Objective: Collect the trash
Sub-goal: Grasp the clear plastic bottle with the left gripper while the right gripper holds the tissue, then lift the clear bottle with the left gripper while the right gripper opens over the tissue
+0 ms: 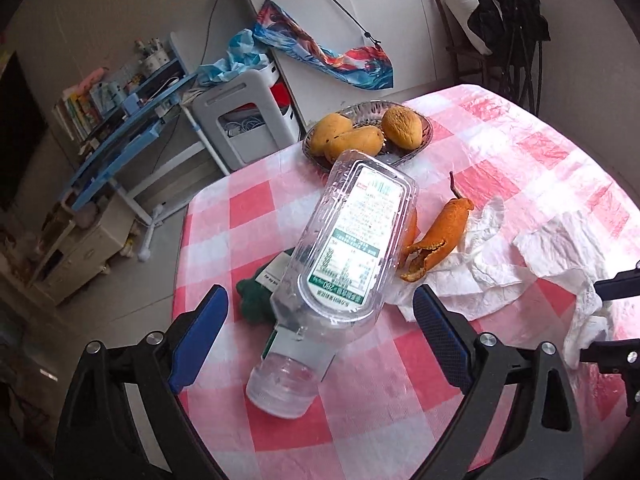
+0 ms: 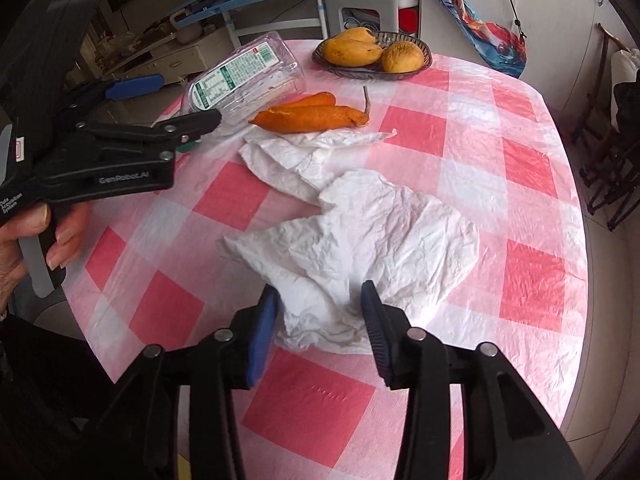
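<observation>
A clear plastic bottle [image 1: 352, 240] with a green-and-white label lies on the pink checked table [image 1: 360, 420], its cap end towards me. My left gripper [image 1: 320, 320] hangs open over it, the blue pads wide on either side and touching nothing. Under the bottle sits a dark green wrapper [image 1: 256, 300]. Orange peel [image 1: 436, 236] rests on a crumpled white tissue [image 1: 480, 272]. In the right wrist view a second crumpled tissue [image 2: 360, 240] bunches between the fingers of my right gripper [image 2: 320, 316], which stands partly open around it. The left gripper [image 2: 190, 99] shows by the bottle [image 2: 248, 76].
A glass bowl [image 1: 424, 136] of mangoes stands at the table's far edge, also seen as the bowl [image 2: 424, 60]. A person's hand [image 2: 60, 236] holds the left gripper's handle. Beyond the table are a blue desk [image 1: 120, 148], a grey stool [image 1: 240, 116] and a dark chair [image 1: 516, 48].
</observation>
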### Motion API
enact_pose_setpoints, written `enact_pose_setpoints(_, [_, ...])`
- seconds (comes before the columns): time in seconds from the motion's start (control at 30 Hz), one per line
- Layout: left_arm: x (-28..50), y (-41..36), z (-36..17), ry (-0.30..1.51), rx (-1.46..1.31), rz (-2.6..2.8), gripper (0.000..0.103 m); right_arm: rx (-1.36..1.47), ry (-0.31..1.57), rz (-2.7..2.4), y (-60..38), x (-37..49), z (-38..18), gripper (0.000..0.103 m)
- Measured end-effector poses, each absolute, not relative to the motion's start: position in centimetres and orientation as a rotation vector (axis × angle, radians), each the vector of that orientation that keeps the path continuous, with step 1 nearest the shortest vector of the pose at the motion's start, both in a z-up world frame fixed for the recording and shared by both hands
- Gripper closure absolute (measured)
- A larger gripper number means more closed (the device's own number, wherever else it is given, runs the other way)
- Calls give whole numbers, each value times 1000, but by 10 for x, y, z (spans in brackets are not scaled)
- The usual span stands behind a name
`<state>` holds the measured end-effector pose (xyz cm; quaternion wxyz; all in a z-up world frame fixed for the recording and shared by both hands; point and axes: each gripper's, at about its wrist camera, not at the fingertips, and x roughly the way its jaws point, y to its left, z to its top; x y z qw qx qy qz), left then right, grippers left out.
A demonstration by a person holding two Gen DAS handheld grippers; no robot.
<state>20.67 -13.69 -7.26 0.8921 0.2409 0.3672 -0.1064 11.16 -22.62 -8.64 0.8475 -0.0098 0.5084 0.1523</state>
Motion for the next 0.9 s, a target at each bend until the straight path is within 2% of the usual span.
enact_pose_setpoints(0.03, [209,-141,-75,757,519,-216,13,-19,1065,317,-227,111,-85,53])
enact_pose_setpoints(0.1, [214,-147,-79,767,542,-219,23,-25,1051,303,-229,113,-83,48])
enact_pose_setpoints(0.13, [216,-147,-81,788,540,-226,38,-27,1044,296,-230,114,-82,47])
enact_pose_setpoints(0.17, [219,-146,-83,796,537,-221,40,-27,1041,288,-231,116,-83,45])
enact_pose_setpoints(0.23, [222,-140,-80,820,501,-237,43,-37,1043,270,-232,119,-84,39])
enact_pose_setpoints(0.47, [205,-99,-55,896,294,-279,44,-80,1072,256,-231,123,-96,39])
enact_pose_setpoints(0.5, [200,-91,-52,913,258,-285,44,-75,1072,259,-231,122,-96,43])
enact_pose_setpoints(0.57, [185,-76,-50,952,179,-297,44,-47,1075,270,-234,120,-94,59])
enact_pose_setpoints(0.6, [178,-68,-50,975,138,-302,44,-21,1081,285,-235,119,-94,76])
enact_pose_setpoints(0.63, [171,-61,-50,996,98,-306,44,-1,1085,298,-236,118,-93,83])
enact_pose_setpoints(0.77, [143,-41,-59,1060,-11,-304,44,4,1071,342,-228,105,-87,85])
enact_pose_setpoints(0.9, [125,-37,-71,1100,4,-274,43,18,1055,360,-221,93,-83,83])
